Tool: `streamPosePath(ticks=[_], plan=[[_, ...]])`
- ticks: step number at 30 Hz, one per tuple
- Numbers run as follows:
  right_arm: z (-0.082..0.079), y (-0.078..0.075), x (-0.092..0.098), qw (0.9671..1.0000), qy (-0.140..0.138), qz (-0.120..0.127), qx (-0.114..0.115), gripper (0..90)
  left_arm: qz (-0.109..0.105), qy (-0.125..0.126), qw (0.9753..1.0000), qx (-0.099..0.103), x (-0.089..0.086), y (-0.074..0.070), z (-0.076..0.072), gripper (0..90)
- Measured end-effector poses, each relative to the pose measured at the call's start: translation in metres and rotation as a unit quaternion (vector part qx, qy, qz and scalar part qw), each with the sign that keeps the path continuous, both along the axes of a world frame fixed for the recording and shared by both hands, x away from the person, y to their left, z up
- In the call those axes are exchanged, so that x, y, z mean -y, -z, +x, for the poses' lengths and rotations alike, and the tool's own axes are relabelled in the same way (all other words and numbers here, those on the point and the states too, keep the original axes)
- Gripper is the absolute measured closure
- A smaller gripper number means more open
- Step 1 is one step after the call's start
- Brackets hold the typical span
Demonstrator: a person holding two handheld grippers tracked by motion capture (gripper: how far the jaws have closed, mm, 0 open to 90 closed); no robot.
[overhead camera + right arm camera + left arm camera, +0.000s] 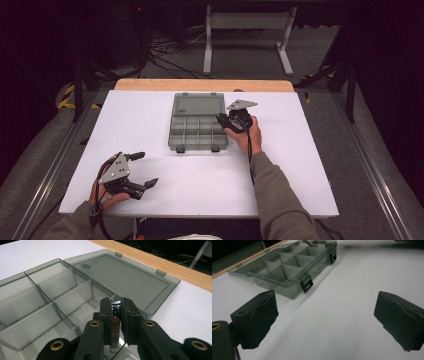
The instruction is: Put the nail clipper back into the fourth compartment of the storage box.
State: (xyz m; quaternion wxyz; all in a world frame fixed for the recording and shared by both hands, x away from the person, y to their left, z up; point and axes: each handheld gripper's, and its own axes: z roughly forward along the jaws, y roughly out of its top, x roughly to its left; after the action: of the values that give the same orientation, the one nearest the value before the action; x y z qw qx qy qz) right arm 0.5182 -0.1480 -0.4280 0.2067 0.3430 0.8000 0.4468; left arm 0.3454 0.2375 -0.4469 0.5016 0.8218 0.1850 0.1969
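A smoky clear organizer box (198, 131) lies open mid-table, its lid (198, 104) folded back flat and its divided compartments (37, 302) bare where I can see into them. My right gripper (226, 120) sits at the box's right edge. In the right gripper view it (115, 305) is shut on a small silver screw (115, 303), held over the compartments nearest the lid. My left gripper (142, 169) rests open near the table's front left corner. In its own view its pads (262, 317) stand wide apart above bare white table, the box (287, 267) lying farther off.
The white table top (200, 185) has a wooden strip (204, 85) along its far edge. Two black latches (306, 285) hang on the box's front wall. Beyond the table are a grey floor, cables and a metal frame (247, 30).
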Motion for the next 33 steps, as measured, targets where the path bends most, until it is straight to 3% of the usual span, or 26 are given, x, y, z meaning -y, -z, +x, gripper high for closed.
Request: streamPosePath(ticks=[4, 9, 13, 18, 21, 24, 26, 33], plan=[[0.0, 0.001, 0.0, 1.0, 0.0, 0.0, -0.003, 78.0, 0.0, -0.005, 1.0, 0.001, 0.001, 0.0, 0.0, 6.2], [-0.004, 0.001, 0.001, 0.9999, -0.001, 0.01, 0.001, 73.7, 0.013, -0.025, 0.9995, 0.015, 0.005, -0.001, 0.001, 13.1], [-0.014, -0.004, 0.007, 0.9995, -0.012, 0.019, 0.02, 73.7, 0.017, -0.028, 0.9991, 0.026, 0.013, -0.003, 0.006, 18.7], [-0.028, -0.012, 0.015, 0.9983, -0.026, 0.032, 0.041, 74.9, 0.022, -0.029, 0.9991, 0.022, 0.018, -0.003, 0.013, 26.6], [-0.04, -0.014, 0.016, 0.9975, -0.041, 0.015, 0.056, 75.7, 0.014, -0.026, 0.9994, 0.016, 0.018, -0.004, 0.018, 33.5], [-0.054, -0.017, 0.017, 0.9958, -0.056, -0.002, 0.073, 77.1, 0.02, -0.021, 0.9994, 0.017, 0.021, -0.006, 0.021, 42.9], [-0.063, -0.021, 0.02, 0.9945, -0.064, -0.001, 0.083, 79.4, 0.024, -0.017, 0.9994, 0.02, 0.023, -0.008, 0.025, 53.9], [-0.082, -0.027, 0.034, 0.9931, -0.065, -0.004, 0.098, 83.8, 0.034, -0.008, 0.9993, 0.013, 0.026, -0.014, 0.033, 78.0]])
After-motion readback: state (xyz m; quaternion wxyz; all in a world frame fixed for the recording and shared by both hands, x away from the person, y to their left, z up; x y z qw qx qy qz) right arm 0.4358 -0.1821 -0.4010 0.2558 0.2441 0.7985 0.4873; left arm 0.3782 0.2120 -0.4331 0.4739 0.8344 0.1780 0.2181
